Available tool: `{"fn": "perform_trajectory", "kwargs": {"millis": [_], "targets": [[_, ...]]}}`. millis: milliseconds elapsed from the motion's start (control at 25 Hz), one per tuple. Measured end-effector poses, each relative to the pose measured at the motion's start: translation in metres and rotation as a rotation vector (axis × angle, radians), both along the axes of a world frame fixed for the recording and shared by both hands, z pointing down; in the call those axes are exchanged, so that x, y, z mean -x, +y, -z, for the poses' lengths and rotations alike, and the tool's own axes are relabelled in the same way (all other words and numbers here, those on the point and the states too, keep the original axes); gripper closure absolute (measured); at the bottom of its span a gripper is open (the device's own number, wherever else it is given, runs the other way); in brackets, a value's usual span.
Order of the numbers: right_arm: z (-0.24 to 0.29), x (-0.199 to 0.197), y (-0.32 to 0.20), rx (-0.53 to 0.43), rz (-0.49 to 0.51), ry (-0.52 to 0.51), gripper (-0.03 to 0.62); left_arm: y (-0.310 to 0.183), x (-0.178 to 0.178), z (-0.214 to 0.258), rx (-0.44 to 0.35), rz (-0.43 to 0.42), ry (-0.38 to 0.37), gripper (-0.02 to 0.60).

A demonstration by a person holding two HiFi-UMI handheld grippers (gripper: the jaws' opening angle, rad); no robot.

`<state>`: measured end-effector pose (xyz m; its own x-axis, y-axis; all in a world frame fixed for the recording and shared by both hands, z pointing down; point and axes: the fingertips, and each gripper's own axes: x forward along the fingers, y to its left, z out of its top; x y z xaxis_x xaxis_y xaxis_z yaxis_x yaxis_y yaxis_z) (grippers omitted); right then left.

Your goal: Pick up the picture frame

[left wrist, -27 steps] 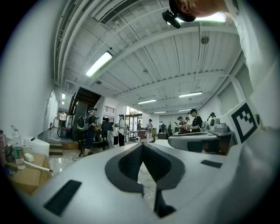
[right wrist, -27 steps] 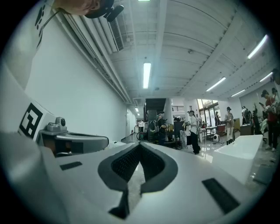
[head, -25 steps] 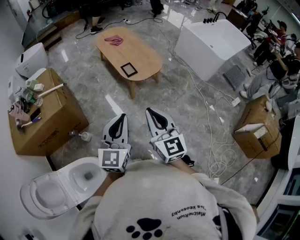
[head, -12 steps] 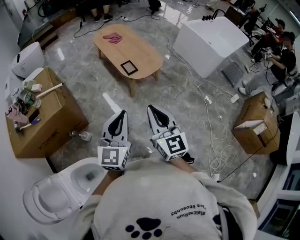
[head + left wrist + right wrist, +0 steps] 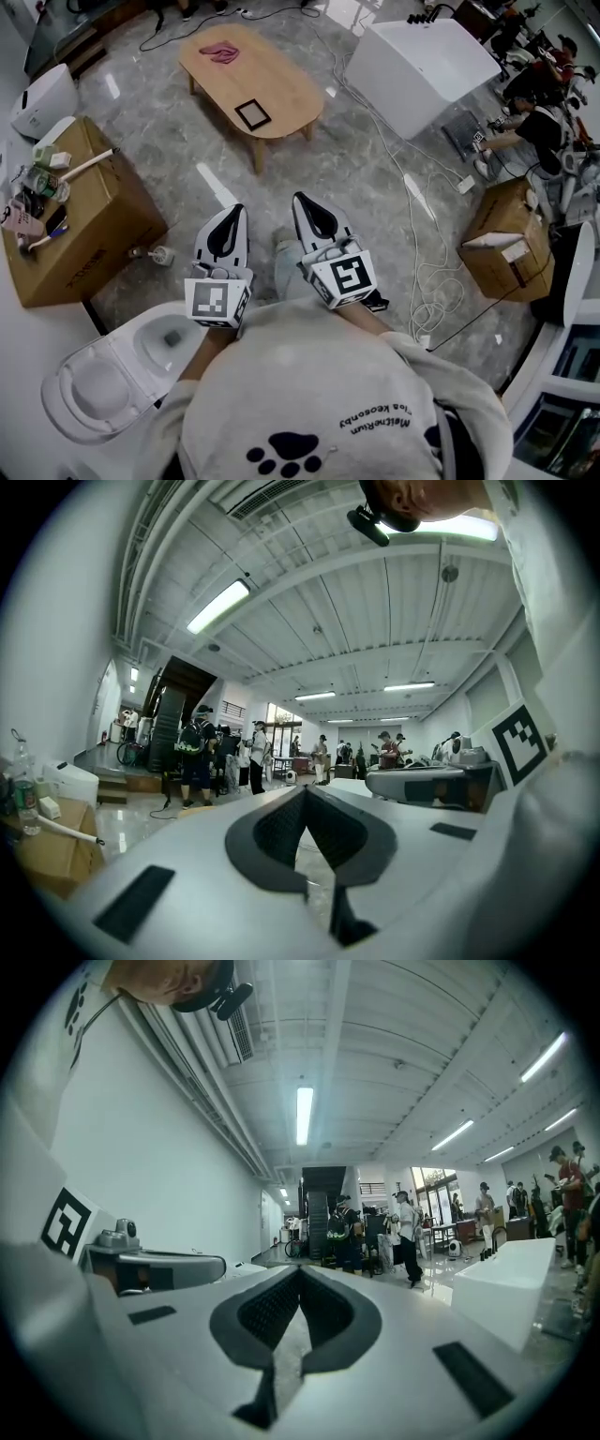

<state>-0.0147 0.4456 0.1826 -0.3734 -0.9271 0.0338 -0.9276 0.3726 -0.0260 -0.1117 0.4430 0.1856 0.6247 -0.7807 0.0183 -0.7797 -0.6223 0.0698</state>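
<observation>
Plainly, nothing of the pickup is done yet. The black-rimmed square picture frame (image 5: pixel 252 114) lies flat on the oval light-wood surface (image 5: pixel 291 89), well apart from both claws. In the head view it is up at about twelve o'clock from them, across a stretch of grey marble floor (image 5: pixel 328 178). On that surface the frame sits toward the five o'clock end, and a crumpled pink cloth (image 5: pixel 218 52) lies well apart from it at the eleven o'clock end. By my reckoning the whole job is left: close the distance to the surface, bring a claw down beside the frame, open it, take the rim and lift. I have the left claw (image 5: pixel 235 216) and the right claw (image 5: pixel 305 204) side by side in front of the body, both pointing level toward twelve o'clock and touching nothing. Looking along the left claw (image 5: pixel 305 794), I see its dark ribbed pads meeting at the tips, fully closed, with nothing caught between them. The right claw (image 5: pixel 298 1274) reads the same: pads together, empty, only open room beyond. Either one will have to spread before it can take the frame.
</observation>
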Motion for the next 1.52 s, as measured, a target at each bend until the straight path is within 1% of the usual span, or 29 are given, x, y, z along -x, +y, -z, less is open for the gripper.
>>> {"fn": "perform_trajectory", "kwargs": {"millis": [160,320,480,680,920,1120,1280,1520], "targets": [[-0.004,-0.010,-0.030,-0.003,0.023,-0.003,0.586,-0.030,-0.012,-0.001,-0.011,0.022,0.003,0.574],[0.001,-0.033,-0.077,-0.011,0.043,-0.005,0.586,-0.074,-0.032,0.004,-0.025,0.046,0.006,0.574],[0.005,-0.053,-0.125,-0.005,0.079,-0.006,0.586,-0.117,-0.051,0.010,-0.024,0.086,0.014,0.574],[0.007,-0.071,-0.179,-0.004,0.145,-0.010,0.586,-0.164,-0.072,0.012,-0.022,0.141,0.011,0.574],[0.007,-0.086,-0.233,-0.007,0.215,-0.016,0.586,-0.209,-0.084,0.010,-0.010,0.217,0.019,0.574],[0.005,-0.093,-0.261,-0.001,0.254,-0.031,0.586,-0.230,-0.091,0.010,-0.005,0.259,0.014,0.574],[0.002,-0.090,-0.270,0.007,0.279,-0.044,0.586,-0.236,-0.087,0.006,0.009,0.286,0.006,0.574],[0.001,-0.095,-0.275,-0.002,0.273,-0.058,0.586,-0.245,-0.090,0.009,-0.005,0.283,-0.010,0.574]]}}
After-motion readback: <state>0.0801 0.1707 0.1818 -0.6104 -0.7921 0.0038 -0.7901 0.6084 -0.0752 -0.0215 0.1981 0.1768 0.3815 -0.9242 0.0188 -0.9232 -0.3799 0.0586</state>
